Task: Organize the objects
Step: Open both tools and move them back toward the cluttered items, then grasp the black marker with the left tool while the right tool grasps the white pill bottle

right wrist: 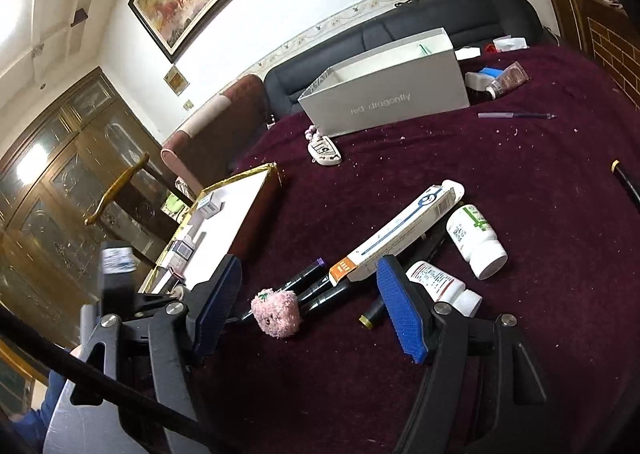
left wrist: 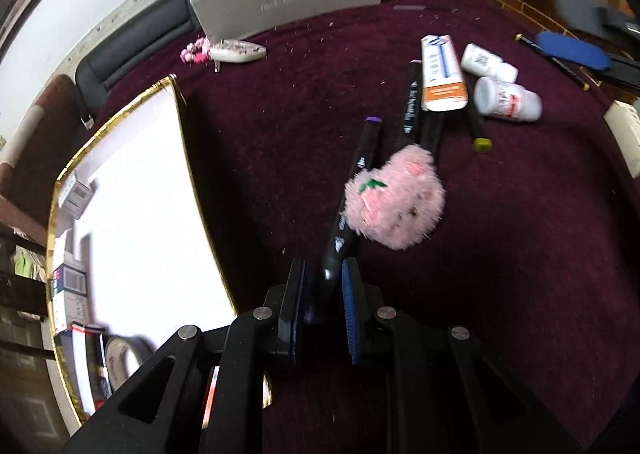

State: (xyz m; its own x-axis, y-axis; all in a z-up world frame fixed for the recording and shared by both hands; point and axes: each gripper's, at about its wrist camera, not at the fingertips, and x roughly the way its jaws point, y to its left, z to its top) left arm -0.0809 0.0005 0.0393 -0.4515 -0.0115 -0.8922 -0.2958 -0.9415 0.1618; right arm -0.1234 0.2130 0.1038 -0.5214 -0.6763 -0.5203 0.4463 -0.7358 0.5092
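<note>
a: on the maroon cloth (left wrist: 500, 254), which step is this?
b: pickup, i'd say. the left gripper (left wrist: 323, 274) is pinched on the purple-capped black marker (left wrist: 362, 161), by the pink plush (left wrist: 394, 199).
a: next?
b: probably lift it clear toward the gold-rimmed box (left wrist: 180, 157). the right gripper (right wrist: 308, 294) hangs wide, holding nothing.

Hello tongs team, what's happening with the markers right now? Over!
Left tongs shut on purple-capped marker. Right tongs open, hovering over the pile. Pink fluffy ball resting against the marker, may snag.
</note>
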